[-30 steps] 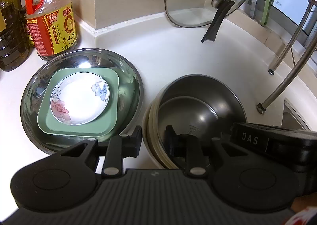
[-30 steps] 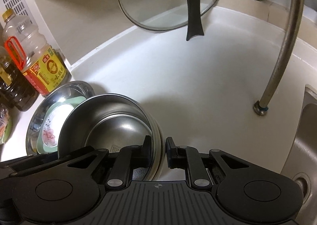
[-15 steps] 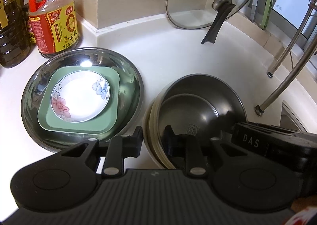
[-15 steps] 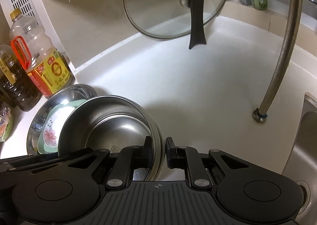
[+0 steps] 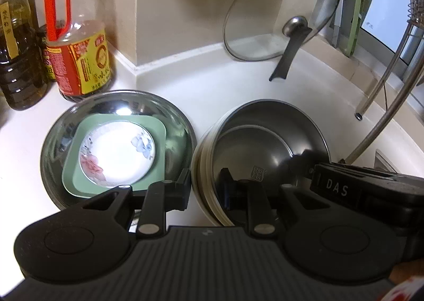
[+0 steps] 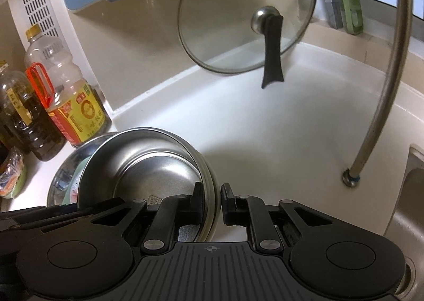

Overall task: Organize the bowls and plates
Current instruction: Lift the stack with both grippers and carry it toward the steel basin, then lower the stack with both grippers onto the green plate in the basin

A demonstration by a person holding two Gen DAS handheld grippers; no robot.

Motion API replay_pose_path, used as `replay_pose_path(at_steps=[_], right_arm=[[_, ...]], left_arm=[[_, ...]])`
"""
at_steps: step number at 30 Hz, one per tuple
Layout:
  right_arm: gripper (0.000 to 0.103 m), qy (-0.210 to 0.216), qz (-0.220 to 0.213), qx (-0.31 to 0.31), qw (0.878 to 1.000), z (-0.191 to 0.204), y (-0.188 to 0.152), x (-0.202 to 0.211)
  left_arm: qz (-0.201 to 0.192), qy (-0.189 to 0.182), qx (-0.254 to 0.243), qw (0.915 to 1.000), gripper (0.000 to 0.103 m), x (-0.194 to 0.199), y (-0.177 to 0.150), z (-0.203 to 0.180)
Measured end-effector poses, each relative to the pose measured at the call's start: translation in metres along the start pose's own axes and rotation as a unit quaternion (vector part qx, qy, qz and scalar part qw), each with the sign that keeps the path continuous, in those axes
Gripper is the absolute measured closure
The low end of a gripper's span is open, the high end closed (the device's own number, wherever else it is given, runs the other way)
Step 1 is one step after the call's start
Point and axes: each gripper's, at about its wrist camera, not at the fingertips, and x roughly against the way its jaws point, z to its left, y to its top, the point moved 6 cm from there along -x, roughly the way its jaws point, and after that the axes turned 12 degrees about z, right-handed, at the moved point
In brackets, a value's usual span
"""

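A stack of steel bowls [image 5: 265, 142] with cream rims is held off the white counter. My left gripper [image 5: 205, 187] is shut on its left rim; my right gripper [image 6: 212, 201] is shut on its right rim [image 6: 209, 189]. The right gripper also shows in the left wrist view [image 5: 312, 166]. To the left a wide steel basin [image 5: 79, 115] holds a green square plate [image 5: 79, 176] with a flowered white dish [image 5: 118, 151] on it. The basin shows partly behind the stack in the right wrist view [image 6: 66, 176].
Two oil bottles [image 5: 76, 49] stand at the back left. A glass pot lid [image 5: 281, 15] leans on the back wall. A curved faucet pipe [image 6: 384, 89] rises at right, with the sink [image 6: 408, 195] beside it. A snack packet [image 6: 12, 176] lies far left.
Both grippers have lifted with the bowl stack; the view tilts up and shows more wall, the bottles and the lid. The grip on the rims is unchanged.
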Motion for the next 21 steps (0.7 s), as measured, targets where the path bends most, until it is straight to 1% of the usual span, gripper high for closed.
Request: replay_pose_path(at_steps=[6, 14, 21], right_arm=[[0.089, 0.011, -0.006, 0.017, 1.0, 0.014, 0.01, 0.0], [0.089, 0.032, -0.012, 0.044, 0.998, 0.038, 0.023, -0.001], [0.089, 0.048, -0.01, 0.065, 0.997, 0.059, 0.031, -0.006]], left_arm=[[-0.013, 0.006, 0.014, 0.9998, 0.083, 0.008, 0.006, 0.013], [-0.035, 0.023, 0.033, 0.9986, 0.083, 0.023, 0.019, 0.034], [-0.044, 0.039, 0.05, 0.997, 0.083, 0.031, 0.024, 0.053]])
